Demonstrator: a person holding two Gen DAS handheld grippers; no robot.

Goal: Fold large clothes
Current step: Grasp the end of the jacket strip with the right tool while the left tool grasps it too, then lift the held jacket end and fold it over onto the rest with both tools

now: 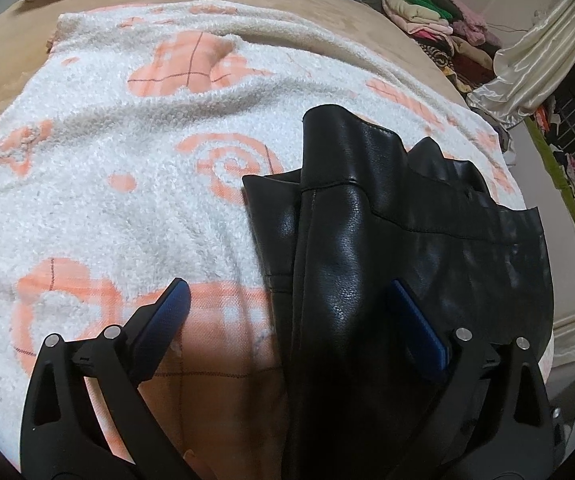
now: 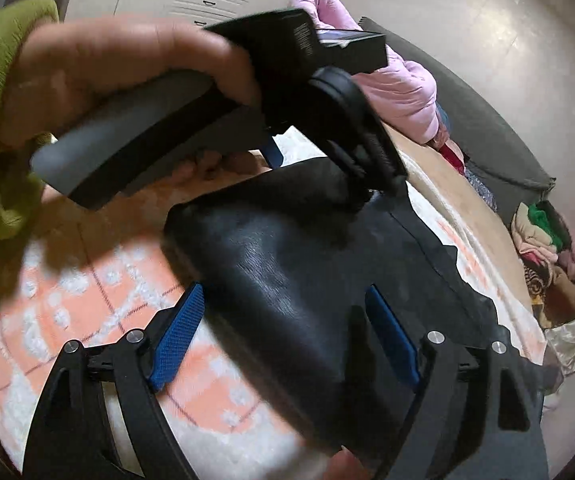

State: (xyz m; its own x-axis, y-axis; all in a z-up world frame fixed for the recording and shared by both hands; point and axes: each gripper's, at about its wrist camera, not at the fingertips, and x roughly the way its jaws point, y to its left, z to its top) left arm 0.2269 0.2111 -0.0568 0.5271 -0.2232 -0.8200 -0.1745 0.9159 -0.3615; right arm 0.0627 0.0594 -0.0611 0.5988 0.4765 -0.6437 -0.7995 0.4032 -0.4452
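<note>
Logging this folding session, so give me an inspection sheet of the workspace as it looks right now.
Surface: white towel with orange patterns spread over a tan bed cover.
Job's things: black leather garment lying partly folded on the towel, one strip laid over the rest.
Clutter: pile of mixed clothes at the bed's far corner; pink garment by the far edge.
Grippers: left gripper jaws open, garment between them, pads not pressing; right gripper jaws open over the garment; a hand in a green sleeve holds the left gripper.
Cables: nothing seen.
Surroundings: cream satin curtain; pale wall.
</note>
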